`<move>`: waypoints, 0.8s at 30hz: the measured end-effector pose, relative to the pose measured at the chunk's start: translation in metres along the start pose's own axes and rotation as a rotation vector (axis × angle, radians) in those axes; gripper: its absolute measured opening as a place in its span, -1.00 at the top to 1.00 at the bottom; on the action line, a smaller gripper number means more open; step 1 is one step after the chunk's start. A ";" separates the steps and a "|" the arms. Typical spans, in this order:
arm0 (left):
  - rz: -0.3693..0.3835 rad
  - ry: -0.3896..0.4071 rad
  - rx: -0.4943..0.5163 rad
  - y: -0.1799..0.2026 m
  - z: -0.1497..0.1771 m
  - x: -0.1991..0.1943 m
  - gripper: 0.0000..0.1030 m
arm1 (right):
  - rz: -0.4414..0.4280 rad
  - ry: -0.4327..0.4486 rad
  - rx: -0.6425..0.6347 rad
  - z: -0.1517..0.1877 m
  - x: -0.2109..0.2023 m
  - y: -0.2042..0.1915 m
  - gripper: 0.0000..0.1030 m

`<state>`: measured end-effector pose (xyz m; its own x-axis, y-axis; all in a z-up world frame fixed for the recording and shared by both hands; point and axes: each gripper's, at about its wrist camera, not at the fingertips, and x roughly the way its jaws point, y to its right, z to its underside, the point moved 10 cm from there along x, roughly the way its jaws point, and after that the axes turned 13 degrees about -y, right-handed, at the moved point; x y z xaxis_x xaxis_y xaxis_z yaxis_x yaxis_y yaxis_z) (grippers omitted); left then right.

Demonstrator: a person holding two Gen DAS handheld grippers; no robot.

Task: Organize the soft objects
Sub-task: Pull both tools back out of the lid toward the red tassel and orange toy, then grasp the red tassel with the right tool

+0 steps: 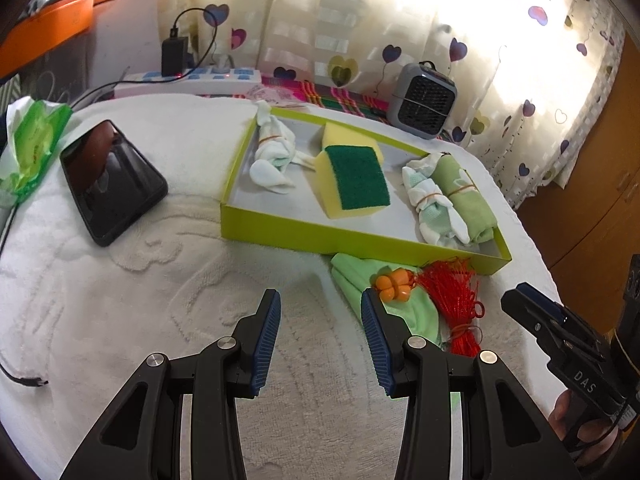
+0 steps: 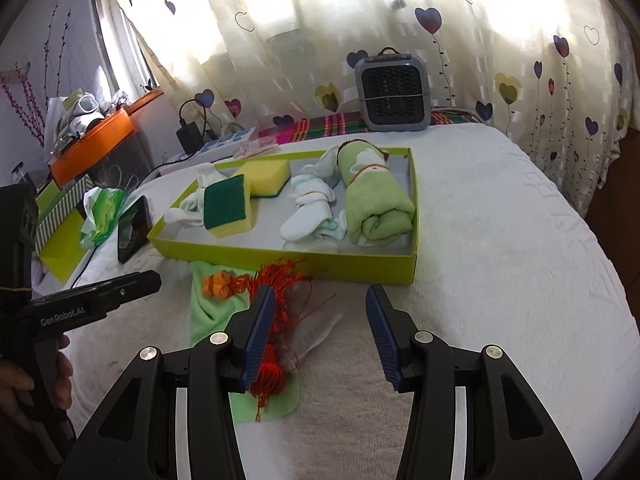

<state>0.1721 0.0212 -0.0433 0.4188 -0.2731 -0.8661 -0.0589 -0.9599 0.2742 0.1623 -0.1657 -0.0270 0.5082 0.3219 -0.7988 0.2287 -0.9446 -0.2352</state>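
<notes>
Red tassel [image 2: 276,320] beside right hand-held gripper [image 2: 320,320]

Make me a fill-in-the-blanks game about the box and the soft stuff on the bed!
1. The box holding the soft things is lime ____.
2. The scouring pad on top of the yellow sponge is dark ____.
3. The red tassel lies ____ the box, on the white bedcover.
4. The left gripper and right gripper are both ____, holding nothing.

Missing words: green; green; outside; open

A black phone [image 1: 114,188] lies on the white towel [image 1: 120,280]; a grey fan [image 1: 423,100] (strapped shut) stands behind.
</notes>
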 end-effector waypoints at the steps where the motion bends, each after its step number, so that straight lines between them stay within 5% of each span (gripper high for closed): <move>1: 0.000 -0.001 -0.001 -0.001 0.000 0.000 0.21 | -0.005 -0.006 -0.004 0.002 0.001 -0.001 0.06; 11: 0.006 -0.010 0.000 -0.002 0.003 0.005 0.21 | -0.052 -0.045 -0.057 0.013 0.009 -0.020 0.06; 24: 0.030 -0.032 0.008 0.001 0.007 0.012 0.21 | -0.008 -0.120 -0.135 0.018 0.036 -0.037 0.18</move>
<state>0.1711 0.0169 -0.0558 0.3876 -0.3033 -0.8705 -0.0782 -0.9517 0.2968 0.1569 -0.1201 -0.0570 0.4050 0.3119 -0.8595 0.3462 -0.9223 -0.1716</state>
